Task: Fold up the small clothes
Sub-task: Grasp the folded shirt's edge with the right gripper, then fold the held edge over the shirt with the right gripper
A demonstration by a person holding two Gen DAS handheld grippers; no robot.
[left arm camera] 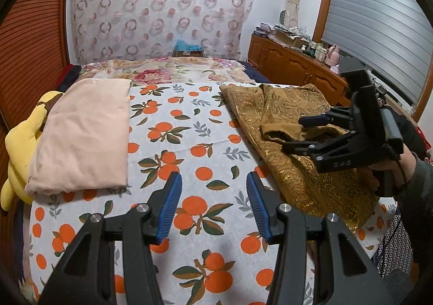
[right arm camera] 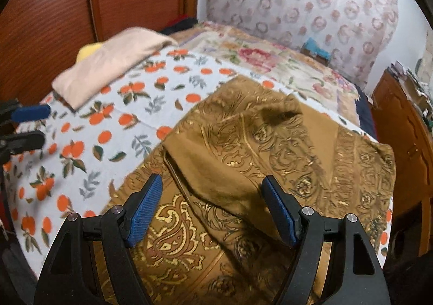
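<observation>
Setting: a bed is lying under a white sheet printed with oranges and green leaves [left arm camera: 205, 142], and both hand-held grippers are hovering over it.
Garment to fold: a mustard-brown cloth garment with gold paisley print [right arm camera: 243, 142] is lying rumpled and unfolded on the right side of the sheet, reaching to the near edge of the bed.
Finished piece: a pale pink cloth folded into a neat rectangle [left arm camera: 84, 134] is resting on the far left side, partly over a yellow plush toy [left arm camera: 21, 142].
How the garment is likely handling: it is looking thin, soft and light, draping into creases, so it should be bending freely and sagging when lifted; the gold print may be making the surface slightly slick.
Where to take hold: a plain brown flap is lying turned over near the middle; its edge, or a corner of the hem, is seeming the best place to pinch.
Right gripper [right arm camera: 212, 210]: its blue-padded jaws are standing wide apart above the garment's turned flap, holding nothing.
Left gripper [left arm camera: 213, 204]: its jaws are standing roughly half apart over bare sheet just beside the garment, empty and touching nothing.
</observation>
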